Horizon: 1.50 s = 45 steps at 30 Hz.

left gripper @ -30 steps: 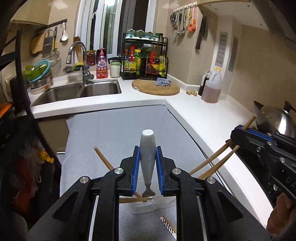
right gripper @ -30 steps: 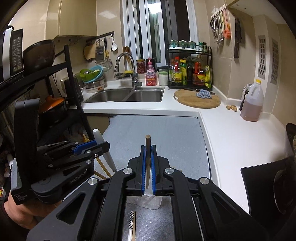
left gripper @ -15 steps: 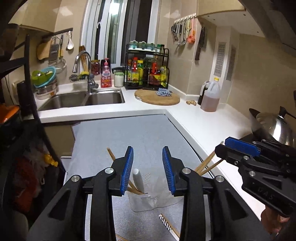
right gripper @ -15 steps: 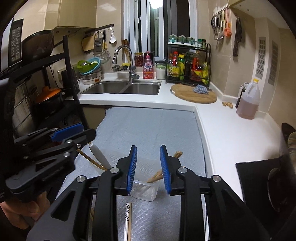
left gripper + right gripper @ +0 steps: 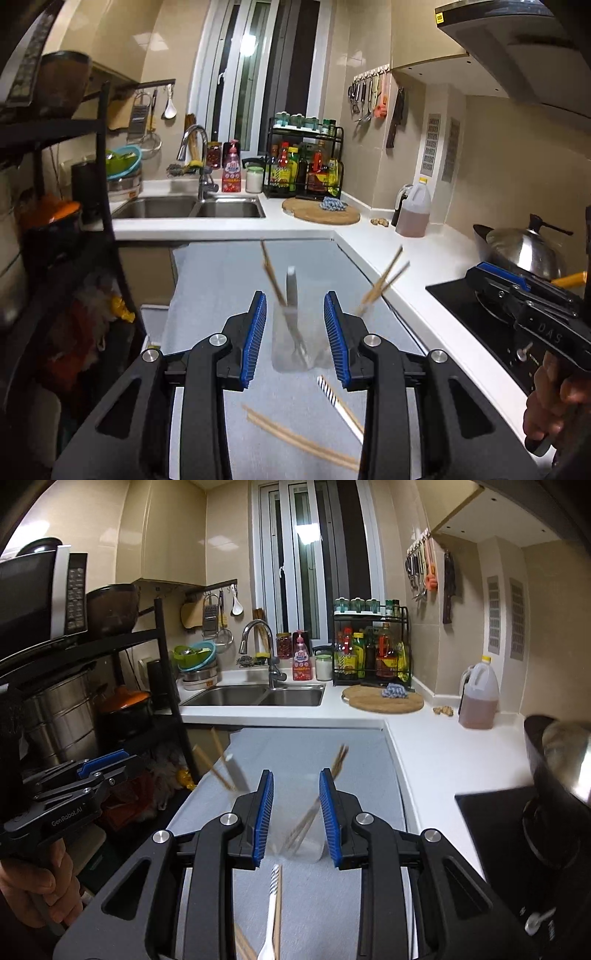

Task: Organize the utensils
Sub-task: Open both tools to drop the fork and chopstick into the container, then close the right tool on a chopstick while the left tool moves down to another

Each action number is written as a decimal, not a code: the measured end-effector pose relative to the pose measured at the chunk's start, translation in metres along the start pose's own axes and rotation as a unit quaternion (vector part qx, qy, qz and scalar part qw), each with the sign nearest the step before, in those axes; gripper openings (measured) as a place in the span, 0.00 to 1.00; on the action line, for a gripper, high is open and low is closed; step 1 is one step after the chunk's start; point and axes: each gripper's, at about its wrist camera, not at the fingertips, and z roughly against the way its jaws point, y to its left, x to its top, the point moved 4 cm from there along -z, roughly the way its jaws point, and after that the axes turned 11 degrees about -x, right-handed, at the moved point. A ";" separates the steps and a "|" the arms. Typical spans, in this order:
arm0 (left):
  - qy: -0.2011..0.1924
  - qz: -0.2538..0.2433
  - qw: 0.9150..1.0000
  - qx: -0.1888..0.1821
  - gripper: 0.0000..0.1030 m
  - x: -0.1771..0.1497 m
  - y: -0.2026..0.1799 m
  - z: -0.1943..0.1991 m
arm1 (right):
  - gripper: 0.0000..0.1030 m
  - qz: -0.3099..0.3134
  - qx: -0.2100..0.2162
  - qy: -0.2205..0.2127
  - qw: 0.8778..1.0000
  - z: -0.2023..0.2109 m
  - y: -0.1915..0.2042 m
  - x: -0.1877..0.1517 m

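Two hand-held grippers held side by side, level. The left gripper [image 5: 294,334] and right gripper [image 5: 296,818] both have jaws spread apart, apparently gripping nothing.

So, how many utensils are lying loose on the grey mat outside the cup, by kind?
Wooden chopsticks: 3 (a pair, plus one beside the white piece)
White utensil with striped tip: 1
Total: 4
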 end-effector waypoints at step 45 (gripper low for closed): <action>0.187 0.127 0.972 0.062 0.08 -0.187 0.068 -0.076 | 0.08 0.003 -0.007 0.208 0.978 -0.046 0.010 -0.226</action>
